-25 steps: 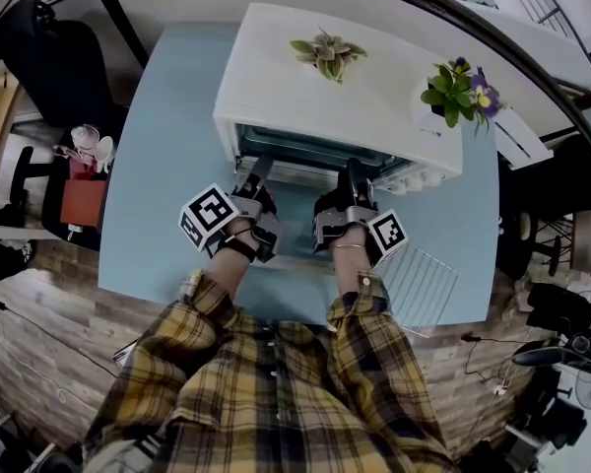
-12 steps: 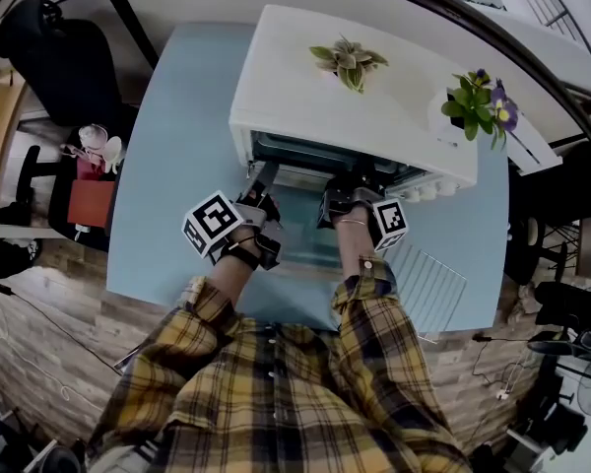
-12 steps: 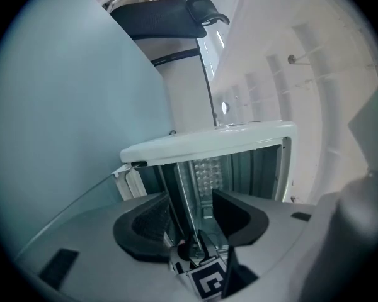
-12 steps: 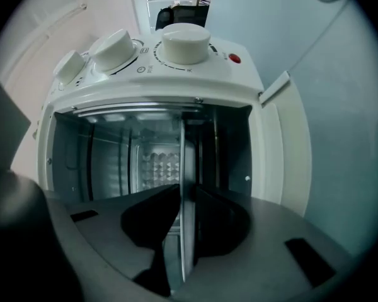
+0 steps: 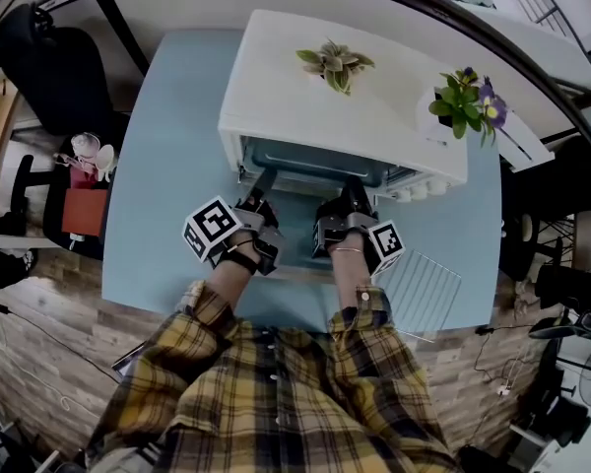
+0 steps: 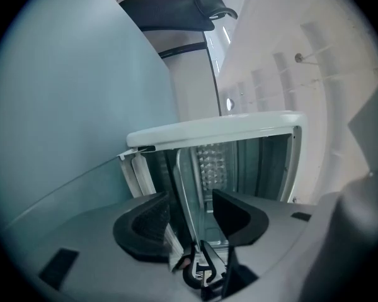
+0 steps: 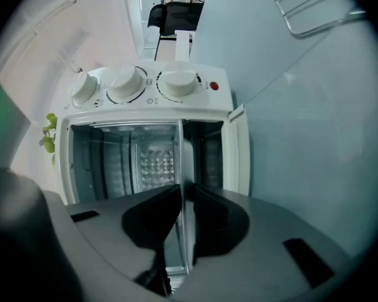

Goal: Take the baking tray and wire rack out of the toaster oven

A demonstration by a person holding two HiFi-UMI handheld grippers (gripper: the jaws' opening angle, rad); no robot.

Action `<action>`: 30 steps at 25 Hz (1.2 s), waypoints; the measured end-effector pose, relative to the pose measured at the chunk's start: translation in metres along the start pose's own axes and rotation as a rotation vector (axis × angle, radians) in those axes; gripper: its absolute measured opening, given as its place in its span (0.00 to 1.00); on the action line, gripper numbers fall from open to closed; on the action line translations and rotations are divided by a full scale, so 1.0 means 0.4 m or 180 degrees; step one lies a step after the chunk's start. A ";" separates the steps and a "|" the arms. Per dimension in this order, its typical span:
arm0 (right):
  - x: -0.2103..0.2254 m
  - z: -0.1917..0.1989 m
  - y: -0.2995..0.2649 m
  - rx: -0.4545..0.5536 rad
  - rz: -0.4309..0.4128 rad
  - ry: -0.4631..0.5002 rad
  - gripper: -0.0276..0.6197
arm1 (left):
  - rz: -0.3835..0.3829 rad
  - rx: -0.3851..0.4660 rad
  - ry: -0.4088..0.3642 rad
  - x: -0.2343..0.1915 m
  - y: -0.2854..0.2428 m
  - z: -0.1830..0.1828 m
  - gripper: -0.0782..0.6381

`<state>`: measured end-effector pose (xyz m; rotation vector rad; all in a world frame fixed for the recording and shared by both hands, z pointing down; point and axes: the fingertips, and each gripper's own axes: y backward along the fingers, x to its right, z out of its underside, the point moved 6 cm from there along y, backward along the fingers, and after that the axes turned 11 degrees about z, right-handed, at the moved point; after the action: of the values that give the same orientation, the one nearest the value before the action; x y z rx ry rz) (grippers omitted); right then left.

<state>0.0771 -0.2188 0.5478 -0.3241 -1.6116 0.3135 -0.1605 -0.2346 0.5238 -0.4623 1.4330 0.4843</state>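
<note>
A white toaster oven (image 5: 345, 97) stands on the blue table with its door down. The baking tray's thin metal front edge (image 7: 183, 162) sticks out of the mouth. My right gripper (image 7: 184, 216) has just been closing and its pads now pinch that edge. The left gripper (image 6: 192, 216) stands open, its pads apart on either side of the tray's edge (image 6: 184, 187). From above, the left gripper (image 5: 264, 180) and the right gripper (image 5: 353, 187) reach side by side into the oven's mouth. The wire rack (image 5: 421, 289) lies on the table at the front right.
The lowered glass door (image 5: 295, 249) lies under both hands. Two potted plants (image 5: 335, 65) (image 5: 463, 92) stand on the oven's top. Three knobs (image 7: 129, 83) line one side of the oven's front. An office chair (image 5: 49, 52) stands beyond the table's left edge.
Both grippers have stayed at the oven's mouth. The head view itself has shifted a little.
</note>
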 end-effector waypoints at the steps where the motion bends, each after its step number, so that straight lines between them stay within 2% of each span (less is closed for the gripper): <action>1: 0.005 0.001 0.012 -0.0039 0.0019 -0.0012 0.15 | -0.0012 -0.0008 0.0008 -0.001 -0.001 0.004 0.39; 6: 0.013 0.004 0.068 -0.0147 0.0015 -0.0047 0.15 | -0.0089 0.0034 0.0184 -0.015 0.007 0.028 0.36; 9: 0.022 0.006 0.100 -0.0241 0.0013 -0.0038 0.15 | -0.0187 0.0071 0.0277 -0.020 0.020 0.035 0.29; 11: 0.028 0.008 0.122 -0.0299 0.0029 -0.0052 0.15 | -0.0283 0.0080 0.0280 -0.016 0.032 0.041 0.20; 16: 0.040 0.010 0.170 -0.0437 0.0014 -0.0061 0.15 | -0.0300 0.0311 0.0451 -0.008 0.086 0.072 0.19; 20: 0.054 0.010 0.221 -0.0547 0.0080 -0.0007 0.15 | -0.0291 0.0386 0.0526 -0.005 0.137 0.102 0.19; 30: 0.091 0.019 0.383 -0.0816 0.0083 0.0146 0.15 | -0.0204 0.0462 0.0470 0.038 0.287 0.184 0.20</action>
<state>0.0704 -0.0635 0.5209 -0.5444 -1.6053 0.1176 -0.1651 -0.0978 0.5136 -0.4328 1.5782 0.2969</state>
